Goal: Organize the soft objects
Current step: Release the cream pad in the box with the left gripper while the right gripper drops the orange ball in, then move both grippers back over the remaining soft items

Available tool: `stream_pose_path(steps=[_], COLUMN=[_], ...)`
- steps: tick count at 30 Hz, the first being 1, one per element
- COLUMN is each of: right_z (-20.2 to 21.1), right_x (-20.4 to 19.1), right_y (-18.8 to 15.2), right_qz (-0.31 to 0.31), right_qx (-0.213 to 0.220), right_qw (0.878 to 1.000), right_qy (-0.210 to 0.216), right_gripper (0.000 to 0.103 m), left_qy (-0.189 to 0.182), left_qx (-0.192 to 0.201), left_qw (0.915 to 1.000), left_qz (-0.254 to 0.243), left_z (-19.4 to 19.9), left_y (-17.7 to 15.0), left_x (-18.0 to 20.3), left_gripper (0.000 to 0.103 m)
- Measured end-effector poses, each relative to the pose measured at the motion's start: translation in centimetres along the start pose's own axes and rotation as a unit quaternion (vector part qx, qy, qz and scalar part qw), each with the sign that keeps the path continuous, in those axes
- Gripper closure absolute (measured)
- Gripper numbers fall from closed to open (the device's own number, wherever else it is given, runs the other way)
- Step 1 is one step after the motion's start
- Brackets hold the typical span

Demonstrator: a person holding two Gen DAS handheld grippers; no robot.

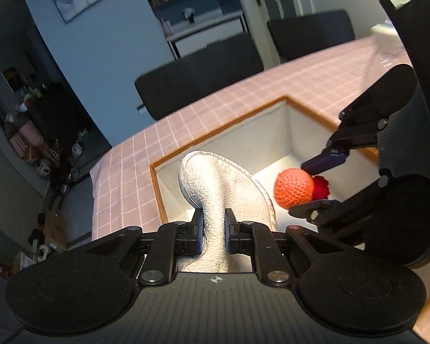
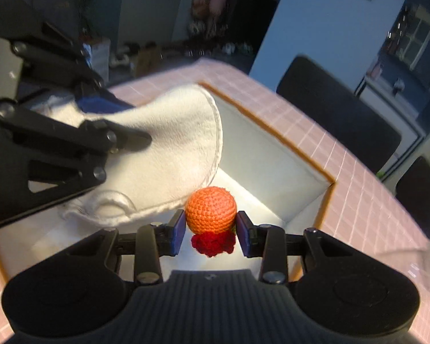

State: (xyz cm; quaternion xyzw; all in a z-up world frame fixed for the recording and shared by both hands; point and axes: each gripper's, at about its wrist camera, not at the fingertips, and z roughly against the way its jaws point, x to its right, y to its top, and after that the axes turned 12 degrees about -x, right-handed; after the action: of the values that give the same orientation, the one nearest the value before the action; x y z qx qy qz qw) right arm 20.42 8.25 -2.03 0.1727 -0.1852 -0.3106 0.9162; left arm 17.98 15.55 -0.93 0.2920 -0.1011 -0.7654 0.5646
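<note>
A white fleecy cloth (image 1: 215, 183) hangs over the open white box (image 1: 232, 140), pinched between the pads of my left gripper (image 1: 213, 223), which is shut on it. In the right wrist view the same cloth (image 2: 169, 143) spreads over the box's left side, with the left gripper (image 2: 114, 120) on it. My right gripper (image 2: 210, 229) is shut on an orange crocheted ball (image 2: 210, 207) with a dark red crocheted piece (image 2: 213, 243) under it. From the left wrist view the ball (image 1: 293, 189) sits between the right gripper (image 1: 306, 189) fingers, above the box floor.
The box has a brown rim (image 2: 272, 132) and stands on a table with a pink checked cloth (image 1: 220, 100). Black chairs (image 1: 197, 86) stand along the far side. A clear plastic bottle (image 1: 384, 54) is at the right edge of the table.
</note>
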Motion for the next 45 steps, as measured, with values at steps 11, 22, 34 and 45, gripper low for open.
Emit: stream_pose_path(steps=[11,22,34,45], right_z=[-3.7,-5.6,0.3,9.5], right_x=[1.9,1.8,0.1,-1.3], right_y=[2.5,3.5,0.9,-6.5], right_qz=[-0.036,-0.041,-0.025,-0.063], right_qx=[-0.027,-0.043,0.016,0.111], right_qw=[0.999,0.998,0.999,0.991], right_qy=[0.016,0.011,0.026,0.043], right_gripper=[0.065,0.058,0.052,0.05], left_qy=[0.024,0.031,0.019,-0.005], left_qx=[0.006,0.013,0.082,0.177], left_qw=[0.9977,0.9985,0.9963,0.9812], left_qz=[-0.063,-0.044,0.018,0.077], left_z=[-2.9,-2.5,4.2,10.3], left_y=[1.3,1.6,-1.6,-5.4], left_x=[-0.4,-0.8,-2.0,1.7], left_gripper=[0.08,0.061,0.061,0.061])
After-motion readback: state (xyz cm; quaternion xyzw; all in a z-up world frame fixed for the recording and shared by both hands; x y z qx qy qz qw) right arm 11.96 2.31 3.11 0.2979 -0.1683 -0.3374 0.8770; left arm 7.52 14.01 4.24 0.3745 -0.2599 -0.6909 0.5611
